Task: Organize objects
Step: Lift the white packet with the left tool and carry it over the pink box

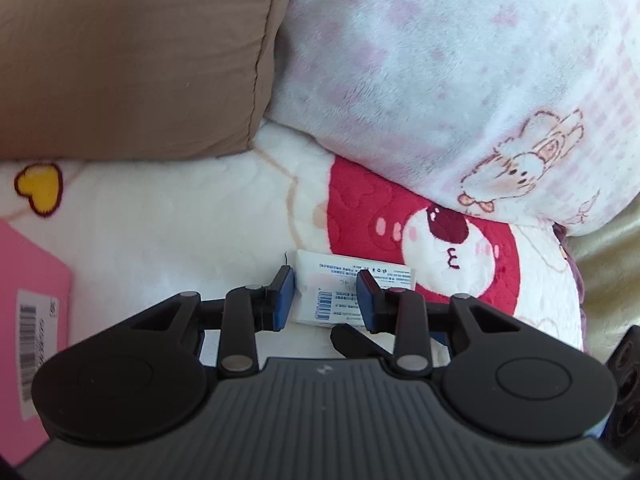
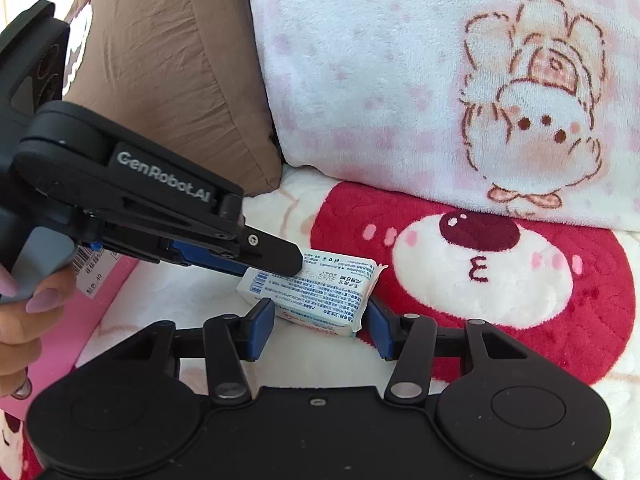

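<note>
A: Right gripper (image 2: 320, 322) is the nearest thing in its own view. Its two blue pads stand at the two short ends of the white tissue pack (image 2: 316, 298); the right pad seems to touch the crimped end, the left pad is just beside the other end. I cannot tell if it presses already.

B: And the left gripper (image 1: 325, 300)?

A: It comes from the left side, pointing down at a slant, and in its own view the blue pads sit against the long sides of the same pack, nearly closed. I judge it is closed on the pack. A hand (image 2: 24, 312) holds its grey handle at the edge of the picture.

B: Where does the pack lie?

A: On the fluffy white and red blanket (image 1: 160, 240), near the red bear face, with a pink box (image 1: 28, 280) well to the left. Behind stand a brown pillow (image 1: 132, 52) and a pink rabbit-print pillow (image 1: 460, 72).

B: What can go wrong?

A: Both grippers are on one soft pack. If they pull in different directions, the wrapper can tear or the pack can twist out. Also the blanket is soft, so a low pad can catch the pile and drag it. I think one gripper should let go first.
</note>
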A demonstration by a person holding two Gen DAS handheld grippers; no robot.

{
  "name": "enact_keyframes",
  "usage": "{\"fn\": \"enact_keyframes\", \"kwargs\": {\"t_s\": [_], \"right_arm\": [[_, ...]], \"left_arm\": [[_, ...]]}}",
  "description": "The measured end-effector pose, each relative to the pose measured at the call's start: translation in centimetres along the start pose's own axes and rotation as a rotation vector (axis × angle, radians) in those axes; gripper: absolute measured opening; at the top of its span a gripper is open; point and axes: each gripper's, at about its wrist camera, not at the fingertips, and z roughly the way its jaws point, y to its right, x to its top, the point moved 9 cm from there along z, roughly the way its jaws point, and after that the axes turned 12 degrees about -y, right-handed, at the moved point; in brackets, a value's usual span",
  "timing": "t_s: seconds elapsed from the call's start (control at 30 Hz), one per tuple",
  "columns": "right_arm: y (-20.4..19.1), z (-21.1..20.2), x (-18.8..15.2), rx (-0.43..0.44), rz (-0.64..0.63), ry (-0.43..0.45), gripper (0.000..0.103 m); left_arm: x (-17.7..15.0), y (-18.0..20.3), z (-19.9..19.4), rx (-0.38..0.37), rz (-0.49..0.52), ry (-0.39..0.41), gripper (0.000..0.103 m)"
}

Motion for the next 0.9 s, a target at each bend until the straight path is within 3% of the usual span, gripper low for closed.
{"fn": "enact_keyframes", "kwargs": {"t_s": [0.23, 0.63, 0.67, 0.73, 0.9], "right_arm": [[-0.8, -0.4, -0.1, -0.030, -0.014, 0.000, 0.057], [-2.9, -2.3, -1.6, -0.124, -0.041, -0.045, 0.058], [-4.7, -2.6, -2.2, -0.129, -0.048, -0.047, 0.058], [-1.2, -3.4, -2.4, -0.134, -0.055, -0.055, 0.058], [-3.6, -6.5, -5.9, -0.147, -0.087, -0.058, 0.058]], "left_arm": [[-0.9, 0.4, -0.7, -0.013, -0.016, 0.014, 0.033], [-3.8, 2.4, -2.7, -0.020, 0.042, -0.022, 0.033], [-4.1, 2.6, -3.0, -0.018, 0.045, -0.022, 0.034], [-4.8, 2.8, -3.7, -0.023, 0.055, -0.022, 0.034], [-6.3, 2.9, -5.9, -0.072, 0.047, -0.018, 0.034]]}}
